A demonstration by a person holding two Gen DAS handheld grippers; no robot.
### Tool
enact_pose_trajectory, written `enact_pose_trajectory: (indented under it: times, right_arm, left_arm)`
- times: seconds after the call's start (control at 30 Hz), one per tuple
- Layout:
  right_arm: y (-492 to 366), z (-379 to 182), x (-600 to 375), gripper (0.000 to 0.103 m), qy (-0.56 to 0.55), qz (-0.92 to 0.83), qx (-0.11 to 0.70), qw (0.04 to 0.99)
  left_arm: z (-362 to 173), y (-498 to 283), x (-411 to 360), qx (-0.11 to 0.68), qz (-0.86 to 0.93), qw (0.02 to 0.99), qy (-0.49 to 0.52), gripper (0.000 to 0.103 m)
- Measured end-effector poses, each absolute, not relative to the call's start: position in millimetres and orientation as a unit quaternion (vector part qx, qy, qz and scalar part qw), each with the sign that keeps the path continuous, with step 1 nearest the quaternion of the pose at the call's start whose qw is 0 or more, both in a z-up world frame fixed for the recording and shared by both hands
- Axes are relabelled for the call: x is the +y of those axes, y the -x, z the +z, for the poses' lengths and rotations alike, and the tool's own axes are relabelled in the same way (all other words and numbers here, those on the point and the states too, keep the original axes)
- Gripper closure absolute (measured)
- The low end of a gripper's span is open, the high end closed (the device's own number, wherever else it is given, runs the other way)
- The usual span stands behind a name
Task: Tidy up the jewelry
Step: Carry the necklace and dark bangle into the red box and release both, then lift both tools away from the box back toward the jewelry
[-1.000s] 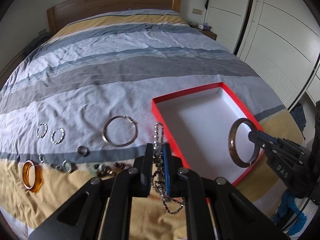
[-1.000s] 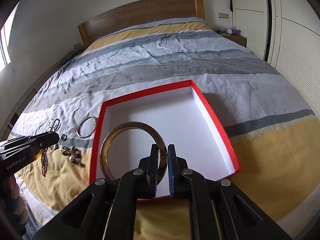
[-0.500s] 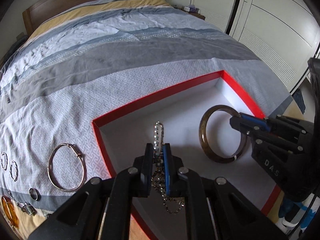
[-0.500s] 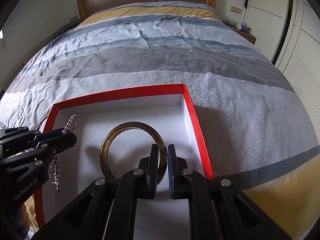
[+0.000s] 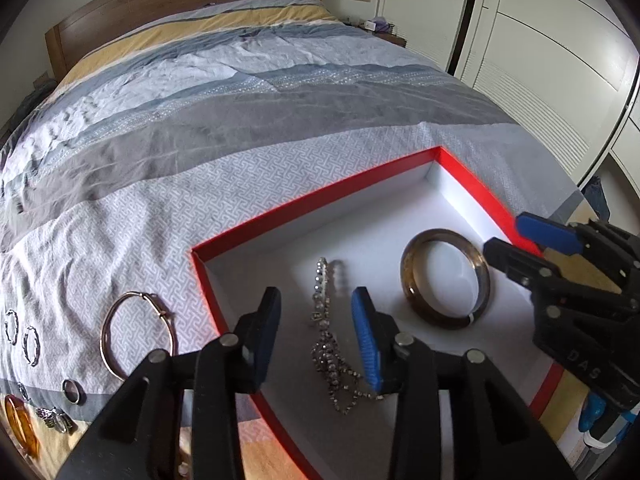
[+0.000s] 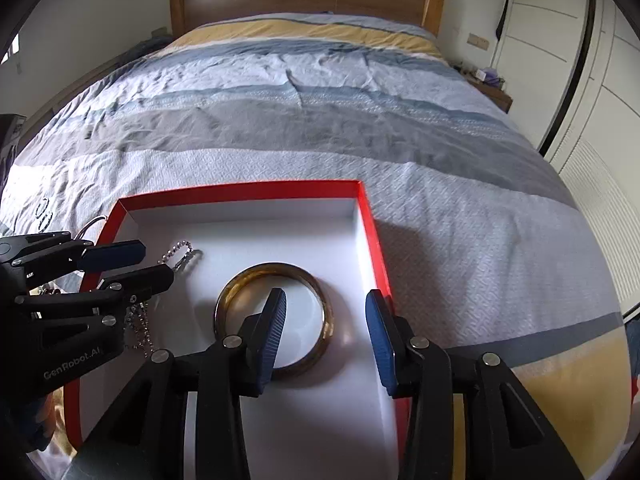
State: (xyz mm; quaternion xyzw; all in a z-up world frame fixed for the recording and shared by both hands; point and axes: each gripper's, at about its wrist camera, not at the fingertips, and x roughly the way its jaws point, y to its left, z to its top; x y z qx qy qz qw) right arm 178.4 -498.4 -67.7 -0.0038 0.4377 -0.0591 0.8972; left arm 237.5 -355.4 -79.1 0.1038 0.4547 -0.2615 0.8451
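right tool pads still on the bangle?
Apart. The right wrist view shows the opening right tool with both pads clear of the bangle, which lies flat on the red box floor.

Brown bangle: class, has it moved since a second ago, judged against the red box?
Yes. The brown bangle was upright in the right tool over the red box's near edge; now it lies flat inside, between opening jaws.

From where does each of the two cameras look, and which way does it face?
Left wrist: on the left gripper, facing down into the red box; the chain lies between its opening jaws.
Right wrist: on the right gripper, facing down at the bangle, jaws opening.
Both views show the box, chain, bangle, bed and the other gripper.
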Motion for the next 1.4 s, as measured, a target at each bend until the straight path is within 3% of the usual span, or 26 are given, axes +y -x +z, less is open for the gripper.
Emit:
enact_pose_trajectory:
  times: [0.53,0.63,1.0,1.4]
  right_arm:
    - [6.7,-3.2,-493.5,0.057,-0.107,-0.126,0.406,0.899]
    - [32.2,8.7,-472.8,0.05,-0.112,-0.117,0.395,0.904]
    - [75.1,61.2,-374.9,0.049,-0.076,-0.037,0.349,0.933]
    - [103.8,93.9,-300.8,0.046,-0.04,0.026,0.325,0.944]
  left_arm:
    - [7.9,-128.7,-232.7,0.434,-0.225,0.867,-0.094,0.068]
    - [23.1,-107.1,-190.5,0.427,-0.198,0.878,-0.085,0.068]
    - [69.4,-39.7,-38.9,0.395,-0.116,0.911,-0.027,0.065]
    - [75.5,5.6,45.0,0.374,-0.073,0.924,0.02,0.064]
